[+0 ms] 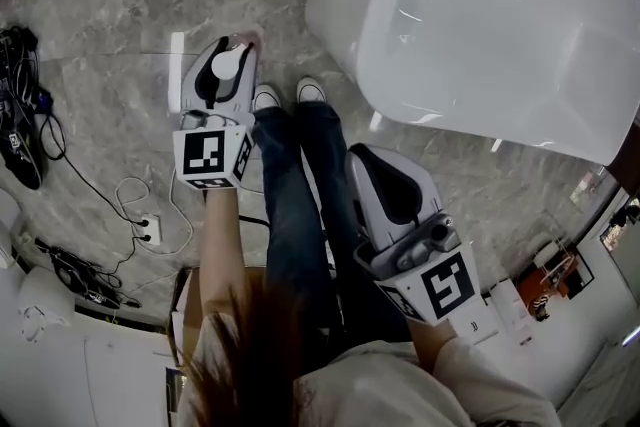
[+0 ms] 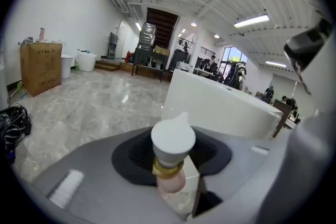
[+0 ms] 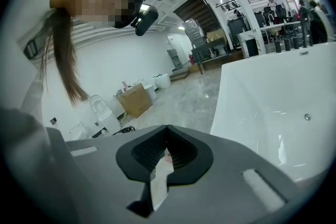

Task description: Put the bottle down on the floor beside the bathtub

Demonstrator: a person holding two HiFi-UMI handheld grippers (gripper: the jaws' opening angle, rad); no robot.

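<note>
Carry stage: bottle [image 2: 170,155] is clamped in part-open left gripper [image 1: 232,55], centre-left; right gripper [image 3: 167,157] is closed, empty. Next: to be lowered upright onto floor [image 1: 110,25] nr bathtub [image 1: 480,25], upper right.

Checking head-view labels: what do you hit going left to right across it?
black cable bundle → white power strip → left tongs, shut on the bottle → legs in jeans → right tongs, shut, empty. Bathtub left out: overlaps legs and right tongs.

Bottle [image 2: 172,140] left of bathtub [image 1: 480,25]
</note>
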